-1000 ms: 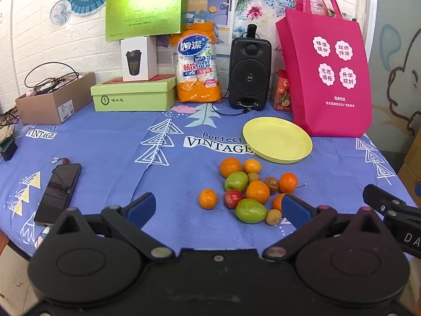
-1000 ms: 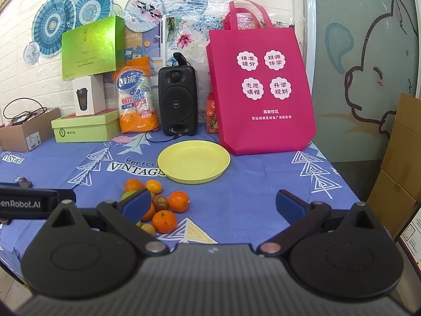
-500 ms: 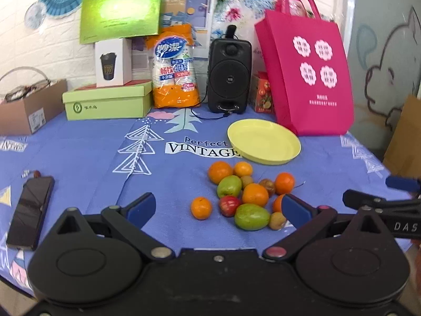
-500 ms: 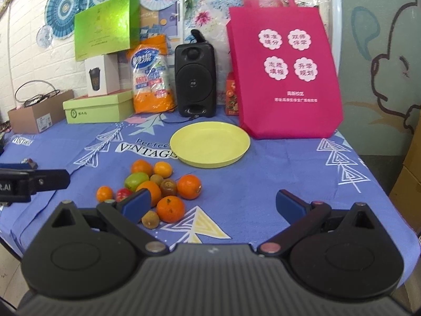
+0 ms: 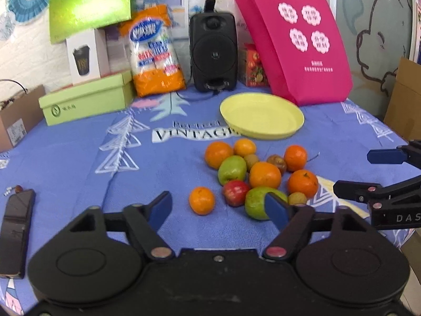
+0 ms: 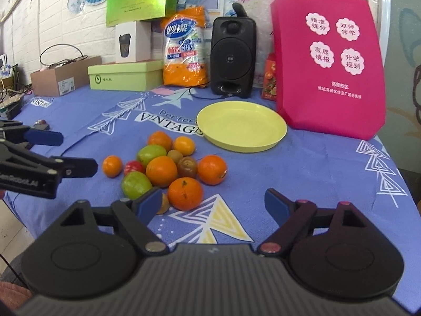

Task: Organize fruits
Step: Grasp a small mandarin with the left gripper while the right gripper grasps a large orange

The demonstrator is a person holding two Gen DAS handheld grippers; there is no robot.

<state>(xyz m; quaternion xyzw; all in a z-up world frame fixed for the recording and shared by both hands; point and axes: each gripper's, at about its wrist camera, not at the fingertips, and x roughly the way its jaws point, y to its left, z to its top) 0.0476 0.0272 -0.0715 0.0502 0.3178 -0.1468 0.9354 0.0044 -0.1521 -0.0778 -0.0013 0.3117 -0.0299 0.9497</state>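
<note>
A pile of fruit lies on the blue tablecloth (image 5: 79,158): several oranges, green fruits, a red one (image 5: 235,192) and small brown ones. An empty yellow plate (image 5: 261,115) sits just behind the pile; it also shows in the right wrist view (image 6: 242,129). My left gripper (image 5: 219,208) is open and empty, low over the cloth, with a lone small orange (image 5: 201,200) between its fingers and a green fruit (image 5: 256,204) behind its right finger. My right gripper (image 6: 213,204) is open and empty, with an orange (image 6: 185,193) just ahead on its left.
A black phone (image 5: 15,226) lies at the left. At the back stand a pink bag (image 5: 297,39), a black speaker (image 5: 214,52), an orange packet (image 5: 155,52), green boxes (image 5: 86,100) and a cardboard box (image 6: 65,75). The table's edge runs close on the right.
Both grippers have moved forward and lower toward the fruit pile, which now looks larger. Each gripper shows at the edge of the other's view. Nothing was picked up.
</note>
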